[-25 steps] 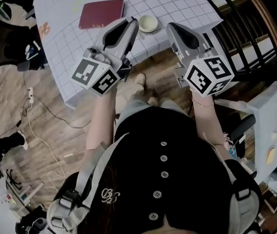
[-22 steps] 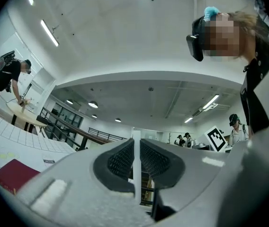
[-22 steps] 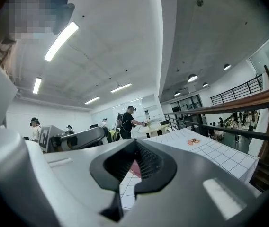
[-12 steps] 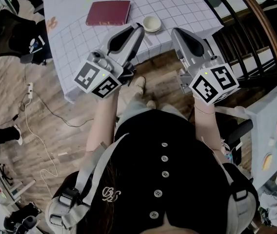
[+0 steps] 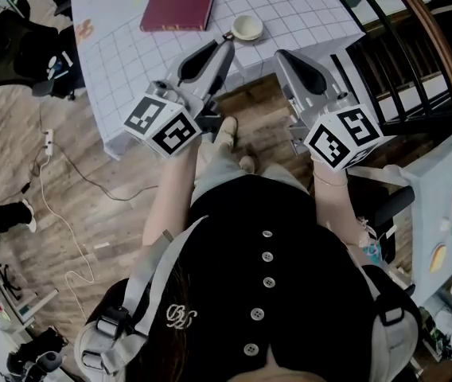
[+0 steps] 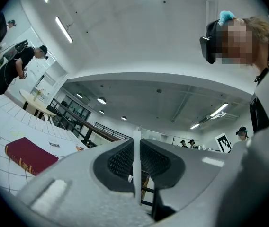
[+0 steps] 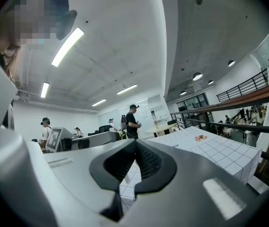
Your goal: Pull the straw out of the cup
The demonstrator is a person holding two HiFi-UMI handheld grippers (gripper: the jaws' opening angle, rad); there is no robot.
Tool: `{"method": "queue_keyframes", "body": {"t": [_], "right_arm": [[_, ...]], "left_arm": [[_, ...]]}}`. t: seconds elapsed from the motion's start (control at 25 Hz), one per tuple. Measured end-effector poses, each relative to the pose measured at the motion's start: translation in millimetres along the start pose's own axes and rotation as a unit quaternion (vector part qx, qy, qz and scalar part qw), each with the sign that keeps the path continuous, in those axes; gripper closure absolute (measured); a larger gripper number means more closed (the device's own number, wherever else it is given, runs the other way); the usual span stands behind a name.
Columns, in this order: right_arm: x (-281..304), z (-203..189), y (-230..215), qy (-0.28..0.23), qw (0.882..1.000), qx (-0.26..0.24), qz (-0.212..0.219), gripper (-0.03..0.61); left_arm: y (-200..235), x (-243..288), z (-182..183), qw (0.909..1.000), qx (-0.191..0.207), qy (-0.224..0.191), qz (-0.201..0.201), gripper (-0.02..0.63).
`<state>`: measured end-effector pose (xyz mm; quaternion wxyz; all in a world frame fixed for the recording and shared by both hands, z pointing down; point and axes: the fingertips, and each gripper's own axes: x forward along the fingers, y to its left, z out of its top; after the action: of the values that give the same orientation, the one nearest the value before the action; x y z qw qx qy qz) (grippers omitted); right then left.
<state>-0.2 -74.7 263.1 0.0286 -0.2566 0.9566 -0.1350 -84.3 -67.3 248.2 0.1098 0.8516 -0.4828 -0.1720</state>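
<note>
A short white straw (image 6: pixel 137 161) stands upright between the ribbed pads of my left gripper (image 6: pixel 137 141), which is shut on it. In the head view the left gripper (image 5: pixel 227 41) points at the table's near edge, just left of and short of a small cream cup (image 5: pixel 247 27) on the gridded tablecloth. My right gripper (image 5: pixel 281 54) hangs over the floor right of the cup, short of the table edge. Its jaws (image 7: pixel 135 144) are shut with nothing between them. The cup shows in neither gripper view.
A dark red book (image 5: pixel 177 11) lies on the white gridded table (image 5: pixel 130 46) left of the cup. A dark railing (image 5: pixel 401 62) runs along the right, and a black chair (image 5: pixel 7 62) stands at the left. Wooden floor and cables lie below.
Both grippers have drawn back a little from the cup toward the person. The left one still grips the straw and has rolled slightly.
</note>
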Motion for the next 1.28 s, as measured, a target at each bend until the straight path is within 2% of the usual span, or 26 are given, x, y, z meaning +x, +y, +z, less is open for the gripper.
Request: {"method": "queue_keyframes", "body": {"t": [0.4,0.92,1.28], "right_arm": [[1.7,-2.7,14.5,0.008,1.0,-0.012,0.015,0.58],[1.2,-6.5,11.2,0.015,1.0,-0.014,0.01,0.58],[0.9,-3.2,6.1,0.013,1.0,-0.021,0.003,0.58]], "left_arm": [[-12.8,-1.2,-4.1,1.0,-0.001,-0.002,0.002,0.578],[-24.2,7.7,-3.7,0.9996,0.019,0.012,-0.018,0.578],[-25.1,9.4,-7.9,0.9996,0.018,0.013,-0.019,0.578]]}}
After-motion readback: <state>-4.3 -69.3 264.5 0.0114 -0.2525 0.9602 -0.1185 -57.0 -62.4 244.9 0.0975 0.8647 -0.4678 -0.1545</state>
